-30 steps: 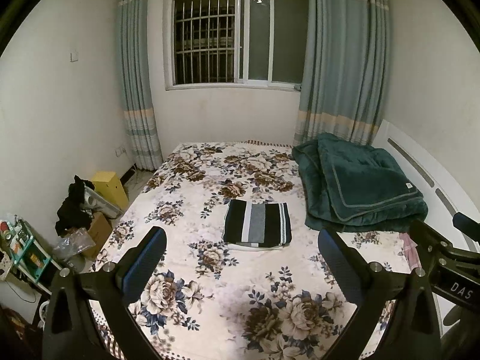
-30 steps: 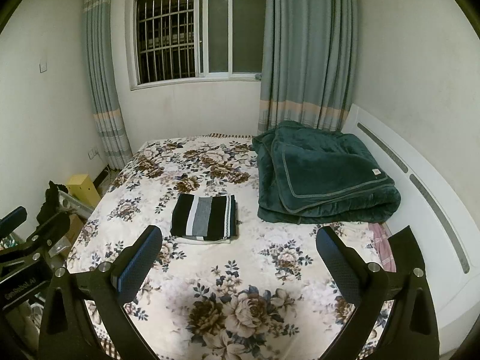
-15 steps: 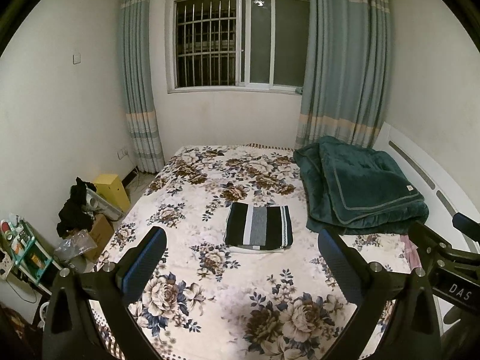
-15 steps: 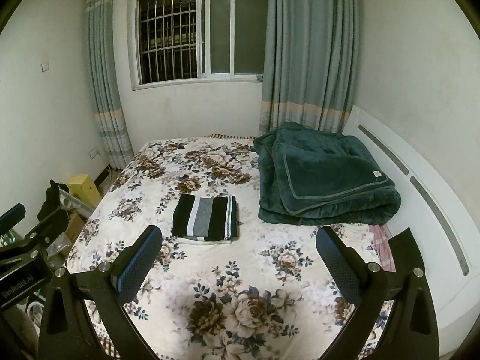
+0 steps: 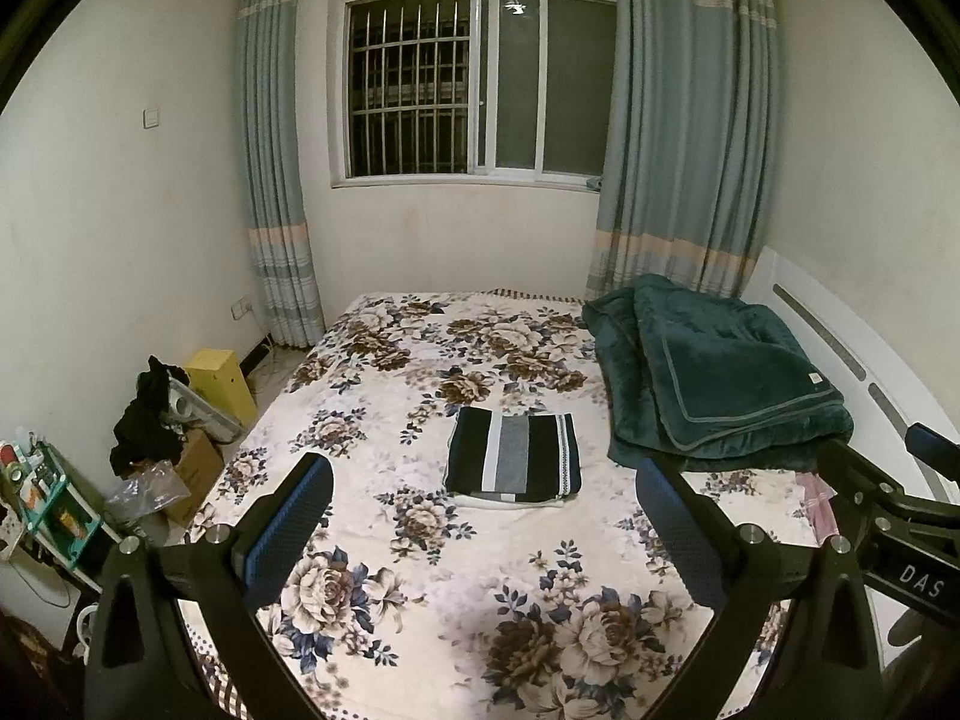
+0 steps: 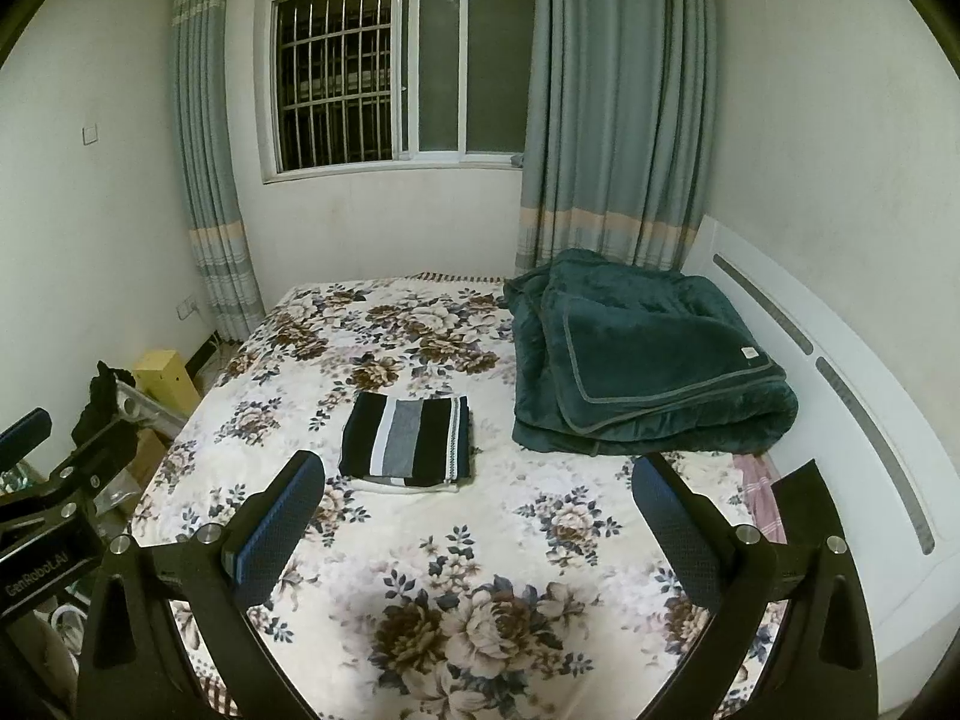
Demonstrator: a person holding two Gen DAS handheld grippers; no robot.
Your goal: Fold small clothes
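On the bed (image 5: pixel 420 612), the striped garment (image 5: pixel 513 457) lies as a squared, flat packet near the middle of the floral cover, just left of the green blanket (image 5: pixel 714 378) and apart from it, probably so the bulky pile cannot disturb it. Folding looks finished. Left hand-held gripper (image 5: pixel 480 531): jaws spread wide, nothing between them, held well short of the garment. Right hand-held gripper (image 6: pixel 474 525): likewise wide apart and empty, also short of the garment. Both seem held clear so the fold stays undisturbed.

Dim greenish indoor light, dark window (image 5: pixel 480 84), sharp focus, heavy fisheye edge bending.
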